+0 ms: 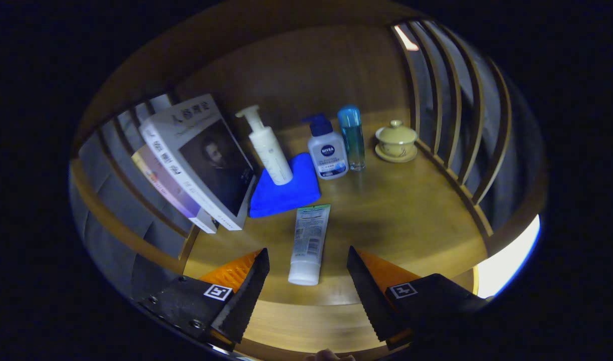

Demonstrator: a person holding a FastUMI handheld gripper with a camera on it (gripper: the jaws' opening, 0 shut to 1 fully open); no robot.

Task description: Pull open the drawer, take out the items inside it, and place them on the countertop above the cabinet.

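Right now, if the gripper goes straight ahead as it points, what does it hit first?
Most likely the tube, lying on the shelf with its cap end between the open fingers of the gripper. Beyond it come the blue cloth and the pump bottles. Whether it touches depends on height, which is unclear.

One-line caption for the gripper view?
Open gripper straddles a tube lying on the wooden countertop.

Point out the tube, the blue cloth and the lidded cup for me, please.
Tube (308,240): gripper view, mid-body, between the open fingers.
Blue cloth (286,193): gripper view, its bare front part.
Lidded cup (396,138): gripper view, the cup's side.
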